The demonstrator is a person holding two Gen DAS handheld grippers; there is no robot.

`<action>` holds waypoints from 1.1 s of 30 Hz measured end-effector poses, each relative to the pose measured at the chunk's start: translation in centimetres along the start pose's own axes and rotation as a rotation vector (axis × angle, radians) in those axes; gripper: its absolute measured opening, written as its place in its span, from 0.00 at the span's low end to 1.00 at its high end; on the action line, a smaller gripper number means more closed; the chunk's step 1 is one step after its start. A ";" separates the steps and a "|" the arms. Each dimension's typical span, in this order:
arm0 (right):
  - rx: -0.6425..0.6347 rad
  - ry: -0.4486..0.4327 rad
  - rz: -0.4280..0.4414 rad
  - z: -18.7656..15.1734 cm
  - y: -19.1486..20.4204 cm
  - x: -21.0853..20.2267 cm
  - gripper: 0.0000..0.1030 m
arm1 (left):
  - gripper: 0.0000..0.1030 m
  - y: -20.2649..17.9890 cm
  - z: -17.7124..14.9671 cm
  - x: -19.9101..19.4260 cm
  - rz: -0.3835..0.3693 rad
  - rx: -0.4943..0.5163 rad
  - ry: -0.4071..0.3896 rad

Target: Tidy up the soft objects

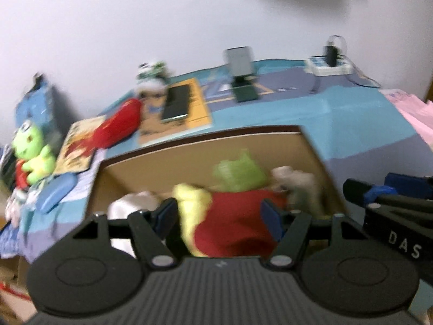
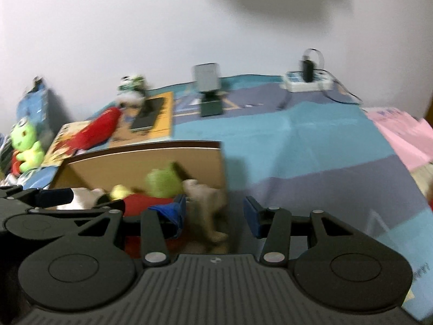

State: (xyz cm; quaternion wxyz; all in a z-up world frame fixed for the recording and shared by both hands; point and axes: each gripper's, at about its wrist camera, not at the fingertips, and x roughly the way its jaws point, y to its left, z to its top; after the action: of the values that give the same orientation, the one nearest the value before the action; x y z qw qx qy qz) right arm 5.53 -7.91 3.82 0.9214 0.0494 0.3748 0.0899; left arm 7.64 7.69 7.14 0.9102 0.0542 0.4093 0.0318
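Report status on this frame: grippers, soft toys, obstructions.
Left gripper and right gripper open, empty, over cardboard box. Several plush in box; green frog plush, red plush outside. Nothing blocking.

A phone (image 1: 176, 101) lies on a yellow book (image 1: 189, 108).

Bed w/ blue patchwork cover (image 2: 311, 135) carries cardboard box (image 1: 205, 149). Behind box: red plush (image 1: 119, 124), book (image 1: 189, 105), phone stand (image 1: 240, 70). Left of box: frog plush (image 1: 31, 151).

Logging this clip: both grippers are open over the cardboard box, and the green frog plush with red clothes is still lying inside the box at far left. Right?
Not quite. The green frog plush sits outside the cardboard box, on the bedspread at far left, as the left wrist view shows. Both the left gripper and right gripper are open.
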 end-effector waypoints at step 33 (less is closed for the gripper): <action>-0.059 0.046 -0.001 0.2 7.8 4.4 0.31 | 0.66 9.3 -1.9 4.7 0.031 -0.107 0.088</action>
State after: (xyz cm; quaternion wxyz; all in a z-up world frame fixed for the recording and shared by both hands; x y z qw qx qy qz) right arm 7.72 0.62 2.22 0.9136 0.0201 0.3931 0.1016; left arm 9.19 17.55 3.58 0.8925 0.0105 0.4455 0.0699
